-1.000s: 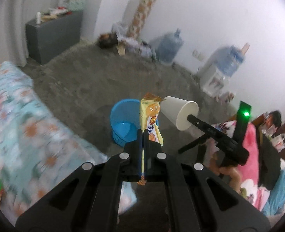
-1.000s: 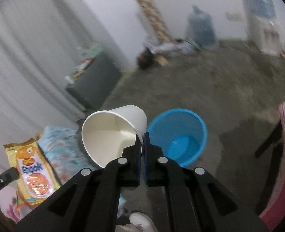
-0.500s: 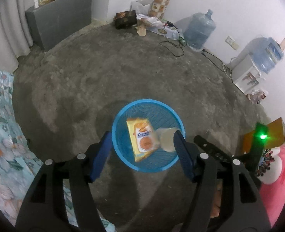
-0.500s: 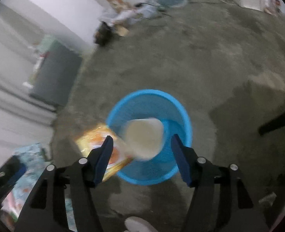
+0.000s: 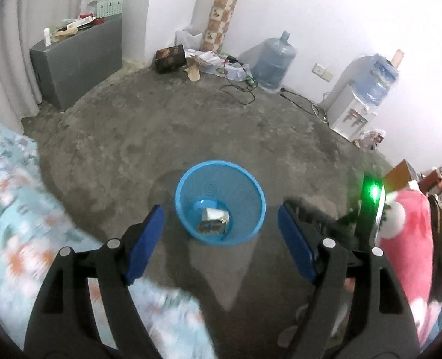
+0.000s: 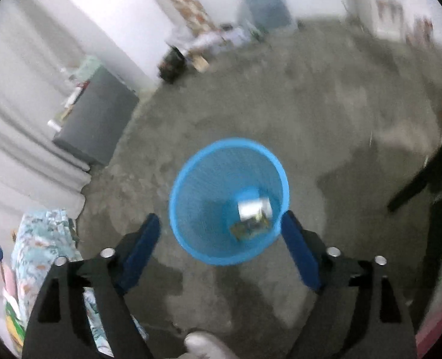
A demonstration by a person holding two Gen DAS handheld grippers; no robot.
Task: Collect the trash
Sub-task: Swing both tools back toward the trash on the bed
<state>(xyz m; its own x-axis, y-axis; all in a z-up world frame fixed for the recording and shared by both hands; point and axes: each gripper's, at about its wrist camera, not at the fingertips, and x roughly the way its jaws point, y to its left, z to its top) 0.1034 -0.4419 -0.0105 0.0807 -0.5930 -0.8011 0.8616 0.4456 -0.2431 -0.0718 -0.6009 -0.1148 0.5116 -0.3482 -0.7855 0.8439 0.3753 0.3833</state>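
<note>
A blue mesh bin stands on the grey concrete floor, seen from above in both wrist views. A white paper cup and a yellow snack packet lie at its bottom; the right wrist view shows the cup and packet blurred. My left gripper hangs above the bin, its jaws opening wide with nothing between them. My right gripper is also over the bin, jaws opening and empty. The right gripper's body with a green light shows in the left wrist view.
A floral bedsheet lies at the left. A grey cabinet, a cardboard box, cables, a water jug and a water dispenser line the far wall. Pink fabric is at right. A shoe tip shows below.
Both grippers were shut, the left on the snack packet and the right on the paper cup. They opened over the bin, and both items dropped to its bottom.
</note>
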